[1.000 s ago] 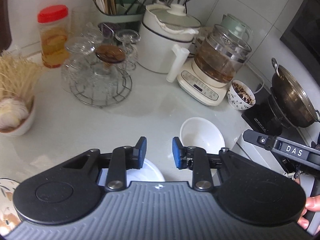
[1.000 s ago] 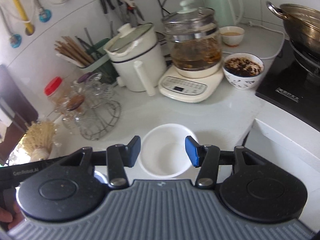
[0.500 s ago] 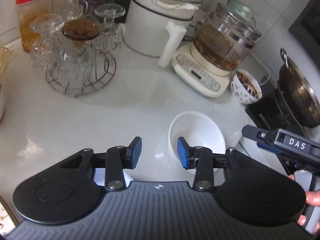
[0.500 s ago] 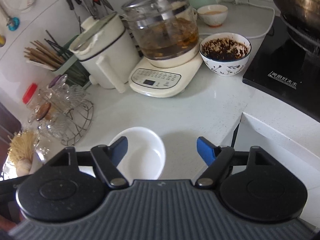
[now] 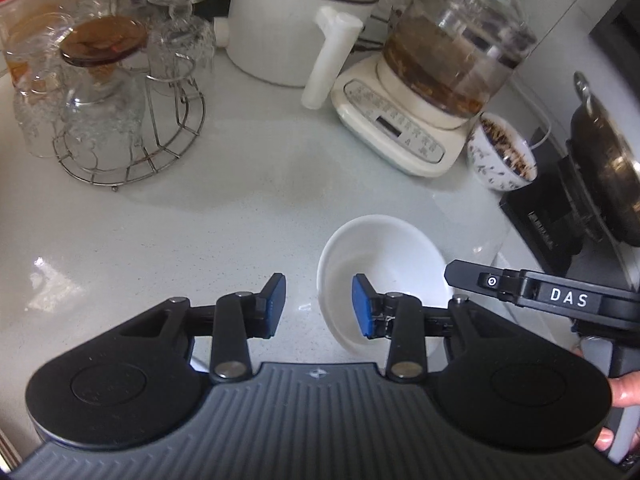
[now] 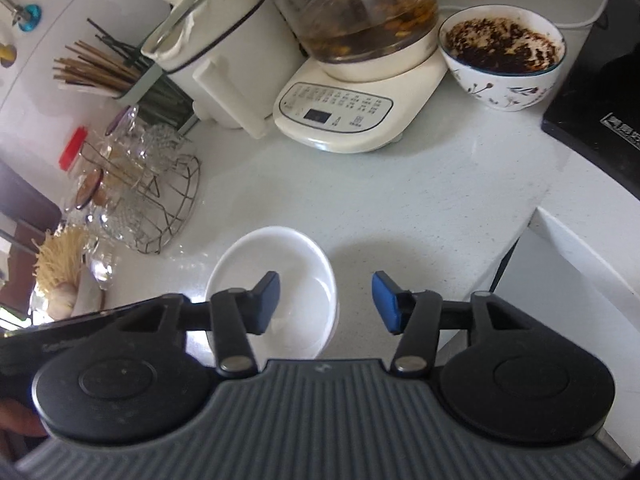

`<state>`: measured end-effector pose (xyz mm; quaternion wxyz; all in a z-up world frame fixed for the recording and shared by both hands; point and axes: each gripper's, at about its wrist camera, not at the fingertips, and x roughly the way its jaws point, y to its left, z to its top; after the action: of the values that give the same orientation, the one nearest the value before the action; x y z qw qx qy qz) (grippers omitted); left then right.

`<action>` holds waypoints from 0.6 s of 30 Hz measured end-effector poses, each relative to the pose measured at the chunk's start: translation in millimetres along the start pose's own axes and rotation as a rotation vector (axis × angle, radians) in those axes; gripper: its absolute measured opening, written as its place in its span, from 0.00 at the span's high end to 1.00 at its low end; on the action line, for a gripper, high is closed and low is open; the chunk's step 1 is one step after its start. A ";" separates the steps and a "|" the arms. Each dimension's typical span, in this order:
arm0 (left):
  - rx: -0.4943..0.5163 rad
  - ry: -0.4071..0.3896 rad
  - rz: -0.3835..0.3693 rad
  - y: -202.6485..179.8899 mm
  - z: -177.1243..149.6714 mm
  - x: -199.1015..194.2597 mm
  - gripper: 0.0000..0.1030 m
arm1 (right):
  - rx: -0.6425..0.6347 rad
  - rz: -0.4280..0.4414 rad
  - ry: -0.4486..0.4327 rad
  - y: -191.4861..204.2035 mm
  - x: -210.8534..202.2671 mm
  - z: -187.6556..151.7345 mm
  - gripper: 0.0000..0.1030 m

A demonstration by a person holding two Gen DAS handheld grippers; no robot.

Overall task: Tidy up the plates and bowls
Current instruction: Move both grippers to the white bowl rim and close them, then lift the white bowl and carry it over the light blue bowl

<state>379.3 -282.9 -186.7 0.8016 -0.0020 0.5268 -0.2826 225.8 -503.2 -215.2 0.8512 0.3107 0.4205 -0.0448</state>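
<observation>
An empty white bowl (image 5: 384, 256) sits on the pale counter near its front edge; it also shows in the right wrist view (image 6: 280, 256). My left gripper (image 5: 319, 305) is open and empty, its jaws straddling the bowl's left rim. My right gripper (image 6: 325, 302) is open and empty, its jaws straddling the bowl's right rim. The right gripper's body shows at the right of the left wrist view (image 5: 560, 300). A patterned bowl (image 6: 502, 56) filled with dark food stands farther back by the stove.
A glass kettle on a cream base (image 5: 400, 128), a white pot (image 5: 296, 24), and a wire rack of glasses (image 5: 112, 120) stand at the back. A wok (image 5: 608, 160) sits on a black cooktop at right. The counter edge (image 6: 560, 232) drops off at right.
Both grippers have moved forward and down to the white bowl. Both sets of jaws have opened wider. The white plate under the left gripper has left view.
</observation>
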 end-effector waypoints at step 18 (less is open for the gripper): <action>-0.081 0.103 -0.029 6.5 1.9 33.0 0.82 | -0.039 0.006 0.084 -9.4 26.2 10.3 0.80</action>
<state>393.2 -293.0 -215.7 0.7685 -0.0272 0.5783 -0.2724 246.5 -511.7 -234.7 0.8389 0.2970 0.4557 -0.0209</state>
